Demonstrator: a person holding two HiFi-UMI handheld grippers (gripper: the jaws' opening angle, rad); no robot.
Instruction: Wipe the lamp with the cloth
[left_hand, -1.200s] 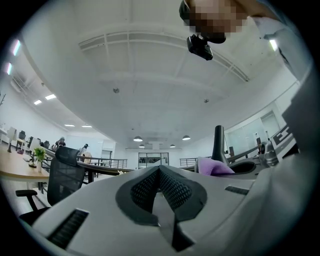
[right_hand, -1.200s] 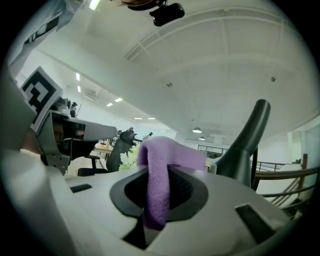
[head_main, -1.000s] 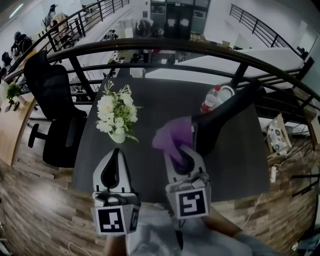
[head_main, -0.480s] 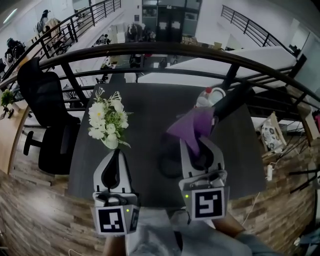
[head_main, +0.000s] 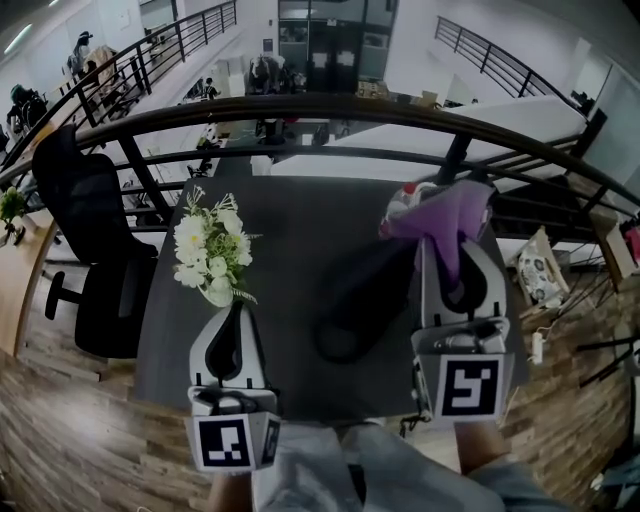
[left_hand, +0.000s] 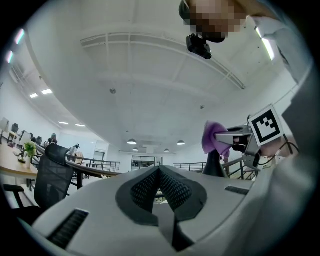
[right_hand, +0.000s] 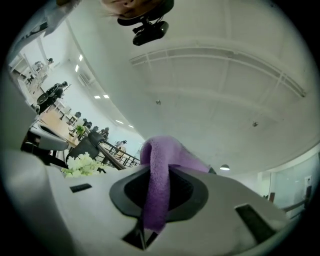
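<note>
Lamp (head_main: 370, 295): upper end is hidden under the cloth (head_main: 440, 215); the dark body barely separates from the dark table (head_main: 280, 230). Bottle (head_main: 403, 203) behind the cloth is mostly covered, label unreadable. Person's clothing (head_main: 320, 478) is cut off by the bottom edge.

No words, brands or numbers can be read anywhere. The nearest thing to a sign is the black-and-white square marker (head_main: 232, 442) on the cube of the left tool (head_main: 232, 312), and its twin (head_main: 468, 388) on the right tool (head_main: 452, 262) — blocky patterns, no letters. The bottle (head_main: 401, 206) at the far edge of the counter (head_main: 300, 230) wears a red label — too small to read.
</note>
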